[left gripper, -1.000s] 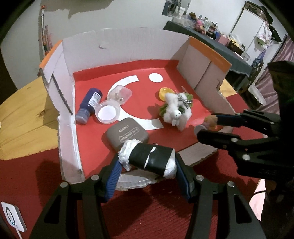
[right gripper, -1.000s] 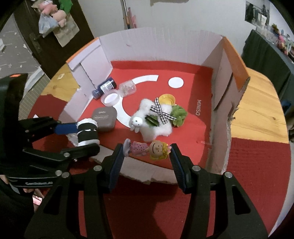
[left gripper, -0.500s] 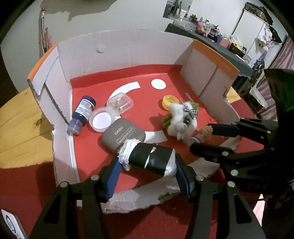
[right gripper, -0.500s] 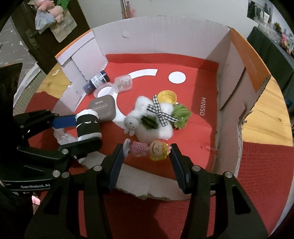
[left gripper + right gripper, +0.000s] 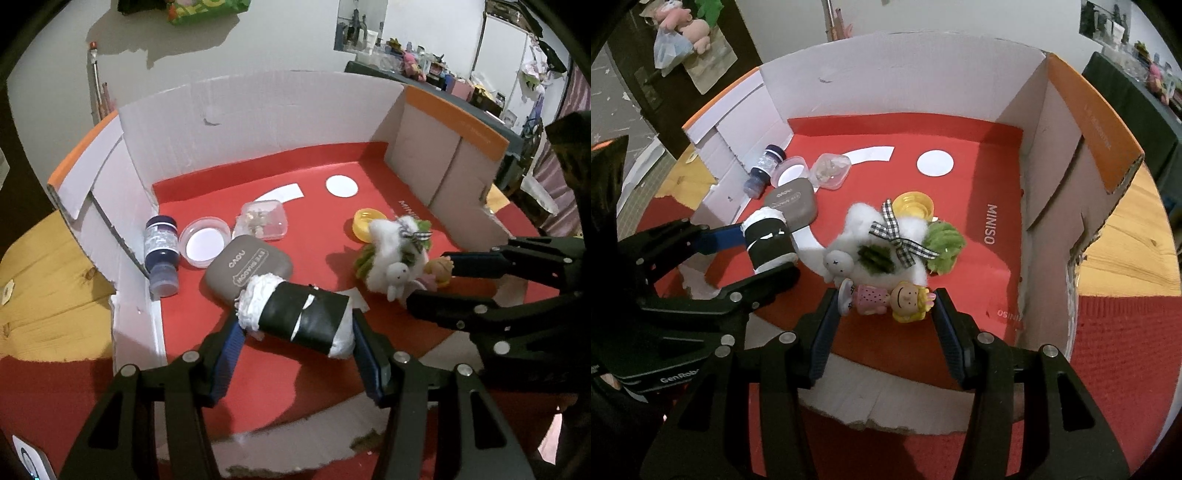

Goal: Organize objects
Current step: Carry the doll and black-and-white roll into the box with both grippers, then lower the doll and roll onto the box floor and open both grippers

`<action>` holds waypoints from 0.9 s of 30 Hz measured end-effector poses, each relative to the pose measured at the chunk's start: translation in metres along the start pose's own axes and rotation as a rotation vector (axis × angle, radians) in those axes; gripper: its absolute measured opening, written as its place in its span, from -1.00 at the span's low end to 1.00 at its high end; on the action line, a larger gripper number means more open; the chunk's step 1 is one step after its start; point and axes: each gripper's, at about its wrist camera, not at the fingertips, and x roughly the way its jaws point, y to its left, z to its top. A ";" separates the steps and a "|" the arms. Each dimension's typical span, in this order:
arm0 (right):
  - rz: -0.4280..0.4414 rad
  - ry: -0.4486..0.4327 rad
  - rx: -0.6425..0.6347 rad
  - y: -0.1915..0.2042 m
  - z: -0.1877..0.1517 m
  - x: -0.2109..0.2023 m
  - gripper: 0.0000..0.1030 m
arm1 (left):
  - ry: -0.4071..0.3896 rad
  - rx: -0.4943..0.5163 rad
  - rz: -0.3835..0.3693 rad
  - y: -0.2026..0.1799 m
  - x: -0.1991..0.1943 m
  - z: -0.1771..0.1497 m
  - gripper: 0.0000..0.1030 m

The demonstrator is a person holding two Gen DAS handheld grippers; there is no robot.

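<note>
My left gripper (image 5: 295,325) is shut on a white roll wrapped in black tape (image 5: 295,319), held over the red floor of the open cardboard box (image 5: 258,122), just in front of the grey eye-shadow case (image 5: 247,269). My right gripper (image 5: 886,299) is shut on a small doll with yellow hair and pink dress (image 5: 886,299), held inside the box beside the white plush bunny (image 5: 875,240). The roll also shows in the right wrist view (image 5: 770,243), the doll in the left wrist view (image 5: 437,271).
In the box lie a dark blue bottle (image 5: 160,254), a round clear lid (image 5: 205,245), a clear plastic case (image 5: 264,221), a yellow cap (image 5: 364,219) and a green pompom (image 5: 943,245). The box stands on a wooden table (image 5: 1126,251) with red cloth.
Both grippers have moved forward over the box's torn front edge and now hold their objects inside the box, closer to the case and the plush bunny.
</note>
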 end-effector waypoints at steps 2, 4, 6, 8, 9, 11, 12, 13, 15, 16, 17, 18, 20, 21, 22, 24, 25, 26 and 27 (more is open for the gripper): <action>-0.001 -0.008 0.005 -0.001 0.001 0.000 -0.05 | -0.011 -0.009 0.004 0.002 0.002 0.000 0.13; -0.001 -0.016 0.013 -0.003 0.001 0.001 -0.05 | -0.020 -0.016 0.007 0.004 0.002 0.000 0.13; -0.005 -0.030 0.017 -0.003 0.002 0.002 -0.05 | -0.031 -0.022 0.015 0.005 0.003 0.000 0.13; -0.009 -0.042 0.028 -0.005 0.003 0.003 -0.05 | -0.045 -0.035 0.021 0.007 0.003 -0.001 0.13; -0.009 -0.045 0.030 -0.005 0.003 0.004 -0.05 | -0.052 -0.041 0.023 0.008 0.004 -0.002 0.13; -0.014 -0.052 0.038 -0.005 0.004 0.007 -0.05 | -0.064 -0.048 0.025 0.008 0.004 -0.003 0.13; -0.015 -0.052 0.038 -0.005 0.005 0.008 -0.05 | -0.068 -0.046 0.029 0.007 0.004 -0.003 0.13; -0.016 -0.051 0.039 -0.005 0.005 0.010 -0.05 | -0.069 -0.044 0.036 0.006 0.005 -0.004 0.13; -0.017 -0.055 0.041 -0.004 0.006 0.011 -0.05 | -0.064 -0.044 0.041 0.005 0.007 -0.005 0.13; -0.016 -0.056 0.043 -0.005 0.006 0.011 -0.05 | -0.060 -0.044 0.041 0.005 0.008 -0.005 0.13; -0.015 -0.058 0.045 -0.005 0.006 0.011 -0.05 | -0.056 -0.043 0.047 0.005 0.009 -0.006 0.13; -0.014 -0.058 0.046 -0.005 0.006 0.012 -0.05 | -0.059 -0.040 0.053 0.004 0.009 -0.006 0.13; -0.014 -0.060 0.045 -0.004 0.006 0.013 -0.04 | -0.059 -0.044 0.052 0.004 0.009 -0.006 0.13; -0.014 -0.060 0.046 -0.005 0.006 0.013 -0.04 | -0.059 -0.046 0.050 0.004 0.009 -0.005 0.13; -0.012 -0.061 0.047 -0.004 0.006 0.013 -0.04 | -0.059 -0.046 0.049 0.005 0.009 -0.006 0.13; -0.010 -0.061 0.050 -0.004 0.007 0.013 -0.04 | -0.059 -0.046 0.050 0.005 0.009 -0.005 0.13; -0.009 -0.062 0.050 -0.004 0.007 0.013 -0.04 | -0.059 -0.047 0.050 0.005 0.009 -0.005 0.13; -0.008 -0.063 0.051 -0.004 0.007 0.013 -0.04 | -0.058 -0.047 0.049 0.005 0.009 -0.005 0.13; -0.007 -0.063 0.051 -0.005 0.007 0.013 -0.04 | -0.058 -0.047 0.049 0.005 0.009 -0.005 0.14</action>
